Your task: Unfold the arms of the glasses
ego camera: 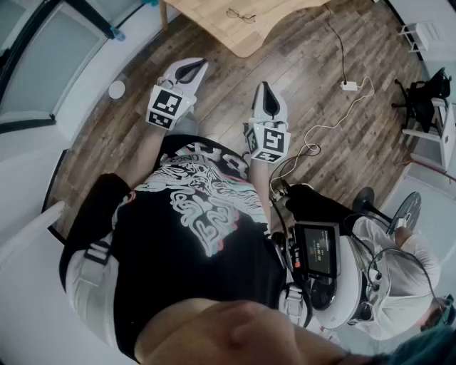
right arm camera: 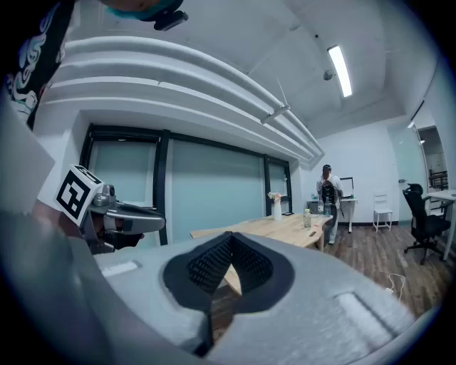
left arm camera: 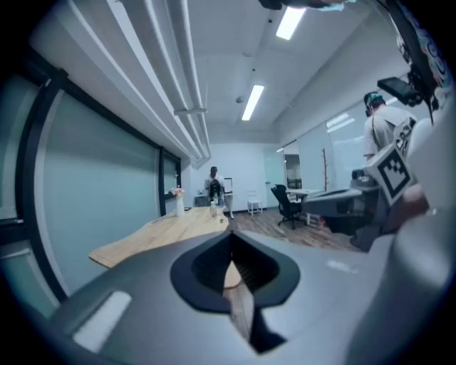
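We stand in an office; frosted glass partitions (right arm camera: 214, 189) line one side; a long wooden table (right arm camera: 285, 228), a swivel chair (right arm camera: 425, 214) and ceiling strip lights (right arm camera: 340, 70) show it.

Left tool (ego camera: 198, 66) and right tool (ego camera: 264, 88) are pale grey-white, with black-and-white square markers (ego camera: 165, 107). Bench (ego camera: 246, 36) is light wood, floor (ego camera: 320, 78) is dark brown planks. Glasses (ego camera: 241, 15) have thin dark frames. Shirt (ego camera: 199, 214) is black with white-pink swirls.

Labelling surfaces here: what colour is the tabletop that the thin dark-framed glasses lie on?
The tabletop is pale natural wood, clearest in the head view.
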Demonstrator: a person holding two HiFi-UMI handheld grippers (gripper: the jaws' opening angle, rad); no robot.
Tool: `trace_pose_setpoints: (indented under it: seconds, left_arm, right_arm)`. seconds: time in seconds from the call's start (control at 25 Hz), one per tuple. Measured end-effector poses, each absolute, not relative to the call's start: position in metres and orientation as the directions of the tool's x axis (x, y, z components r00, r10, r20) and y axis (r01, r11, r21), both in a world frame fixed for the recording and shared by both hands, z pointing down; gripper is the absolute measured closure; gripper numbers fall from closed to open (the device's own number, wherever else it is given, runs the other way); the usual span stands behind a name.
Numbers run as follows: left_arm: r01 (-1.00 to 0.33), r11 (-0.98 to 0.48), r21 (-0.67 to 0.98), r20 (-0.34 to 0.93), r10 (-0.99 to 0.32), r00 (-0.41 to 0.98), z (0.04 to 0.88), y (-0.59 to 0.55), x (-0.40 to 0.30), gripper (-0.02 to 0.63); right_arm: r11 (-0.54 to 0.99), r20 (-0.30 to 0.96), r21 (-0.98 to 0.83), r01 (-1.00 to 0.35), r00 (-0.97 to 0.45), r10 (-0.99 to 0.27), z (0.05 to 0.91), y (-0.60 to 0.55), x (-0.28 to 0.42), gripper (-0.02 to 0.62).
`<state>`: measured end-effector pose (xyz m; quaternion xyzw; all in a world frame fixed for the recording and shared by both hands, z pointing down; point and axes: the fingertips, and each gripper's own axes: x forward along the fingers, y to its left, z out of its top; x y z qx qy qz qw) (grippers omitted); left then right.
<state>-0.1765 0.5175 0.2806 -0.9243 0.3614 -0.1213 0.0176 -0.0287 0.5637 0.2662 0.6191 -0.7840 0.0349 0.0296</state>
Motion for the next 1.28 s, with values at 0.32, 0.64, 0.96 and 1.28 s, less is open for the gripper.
trace_pose_setpoints:
  seconds: [0.32, 0.64, 0.96, 1.28]
  left_arm:
    - [-0.694, -0.717, -0.068, 0.172, -0.694, 0.699, 0.273, 0.521, -0.172, 0.617]
    - [-0.704, -0.709, -0.043, 0.189, -0.697, 0.691, 0.285, 0.516, -0.168, 0.617]
    - [-0.701, -0.712, -0.044, 0.206, -0.693, 0.691, 0.298, 0.483, -0.153, 0.617]
    - [-0.675, -0.738, -0.005, 0.255, -0.653, 0.713, 0.327, 0.383, -0.129, 0.617]
  right_arm:
    - [0.229, 0.086, 0.006, -0.973, -0.227, -0.97, 0.264, 0.575, -0.023, 0.597]
    - [0.269, 0.072, -0.09, -0.959, -0.275, -0.959, 0.271, 0.573, -0.02, 0.597]
    - [0.275, 0.1, -0.077, -0.958, -0.282, -0.954, 0.287, 0.539, -0.009, 0.596]
    - [0.275, 0.192, -0.067, -0.959, -0.283, -0.94, 0.316, 0.438, 0.002, 0.595]
